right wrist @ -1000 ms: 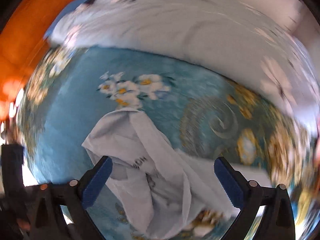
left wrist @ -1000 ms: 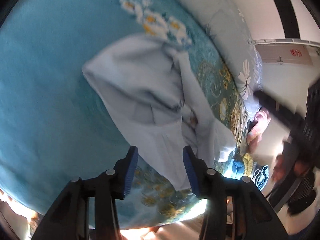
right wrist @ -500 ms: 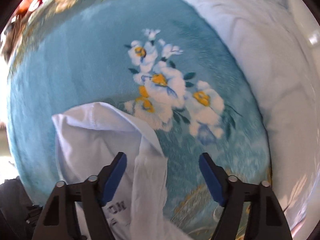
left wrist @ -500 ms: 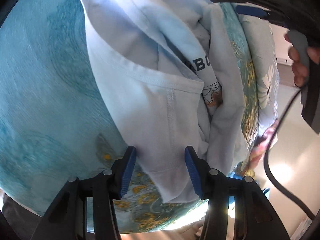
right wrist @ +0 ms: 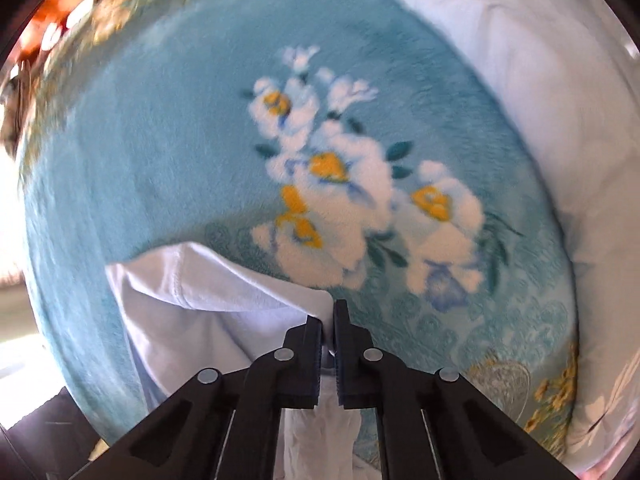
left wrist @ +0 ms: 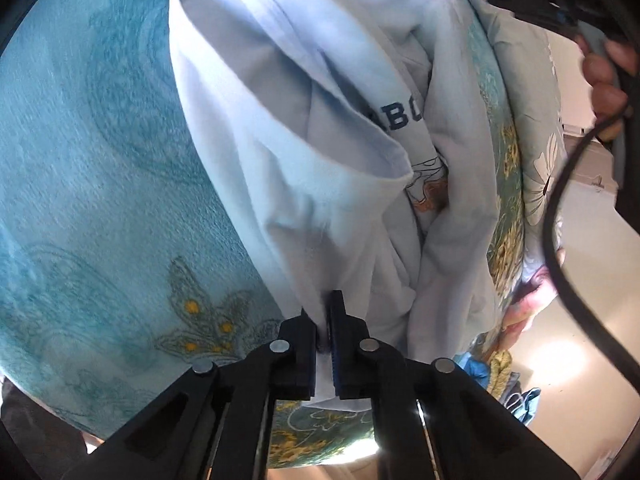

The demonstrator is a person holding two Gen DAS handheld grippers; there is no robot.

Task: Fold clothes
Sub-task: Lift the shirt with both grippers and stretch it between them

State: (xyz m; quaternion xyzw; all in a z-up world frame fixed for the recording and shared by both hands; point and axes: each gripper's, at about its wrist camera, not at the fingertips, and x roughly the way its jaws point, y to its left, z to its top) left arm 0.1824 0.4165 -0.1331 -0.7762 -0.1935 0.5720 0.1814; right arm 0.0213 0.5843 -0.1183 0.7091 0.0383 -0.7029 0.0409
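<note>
Pale blue T-shirt (left wrist: pixel 320 168) lies crumpled on a teal floral blanket (left wrist: pixel 100 180) spread over the bed, its cloth bunched ahead of both pairs of fingers. The left gripper (left wrist: pixel 325 340) has just closed, its fingers clamped on a fold of the shirt; the right gripper (right wrist: pixel 329 336) has just closed too, pinching another edge between its fingers. The step in hand appears to be the first grasp; next, the garment likely needs lifting and spreading flat.

A bed (left wrist: pixel 80 168) covered by a teal floral blanket (right wrist: pixel 168 128) is seen; a white quilt (right wrist: pixel 540 80) lies upper right, and sunlit pale floor (left wrist: pixel 560 360) lower right.
</note>
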